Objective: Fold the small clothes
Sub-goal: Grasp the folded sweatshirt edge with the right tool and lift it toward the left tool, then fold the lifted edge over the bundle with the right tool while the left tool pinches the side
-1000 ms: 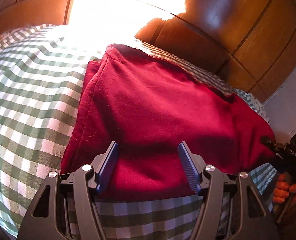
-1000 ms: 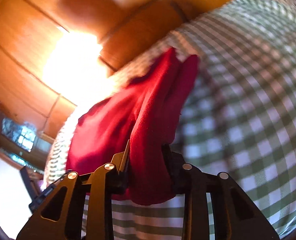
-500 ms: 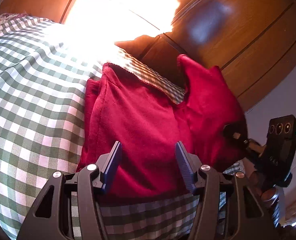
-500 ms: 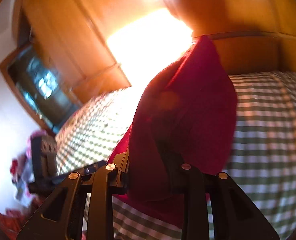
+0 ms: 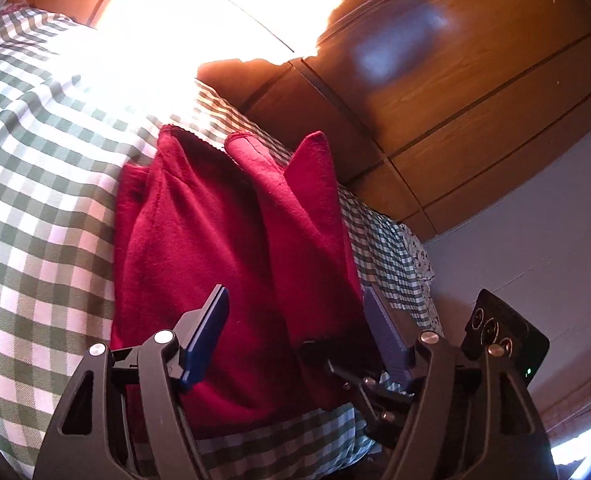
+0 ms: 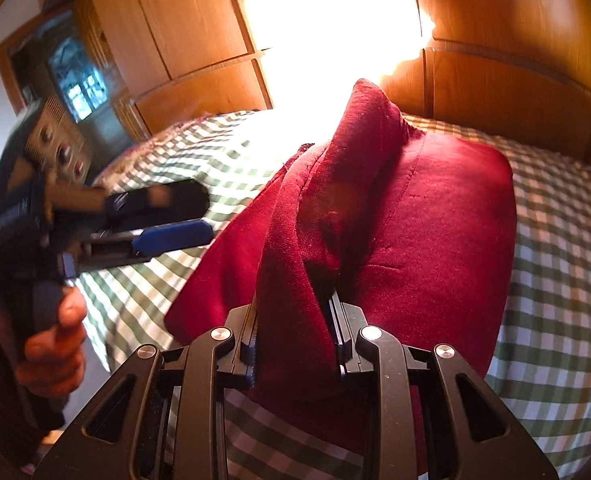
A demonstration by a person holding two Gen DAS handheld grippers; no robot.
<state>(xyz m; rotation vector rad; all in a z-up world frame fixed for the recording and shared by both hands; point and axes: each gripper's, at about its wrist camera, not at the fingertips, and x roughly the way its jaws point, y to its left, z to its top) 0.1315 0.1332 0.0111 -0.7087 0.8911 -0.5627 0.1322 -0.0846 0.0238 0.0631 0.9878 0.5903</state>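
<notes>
One red cloth (image 5: 199, 240) lies on a bed with a green and white checked cover (image 5: 43, 184). There are two grippers. The right gripper (image 6: 293, 336) is pinched tight on a fold of the red cloth (image 6: 423, 216) and lifts that part up, so a red peak stands just ahead of its fingers. The rest of the cloth lies flat on the cover, ahead of it and to its right. The left gripper (image 5: 295, 332) has its two blue fingers (image 5: 207, 332) spread wide with nothing between them, just above the near edge of the cloth. The lifted fold and the black tip of the right gripper (image 5: 335, 364) sit by its right finger. A bare hand (image 6: 51, 344) holds the left gripper (image 6: 167, 216), left of the cloth. Behind the bed are brown wooden cupboard doors (image 5: 455, 80). A very bright patch of light (image 6: 327, 20) hides part of the wood and the cover. A pale wall (image 5: 535, 220) shows to the right.
</notes>
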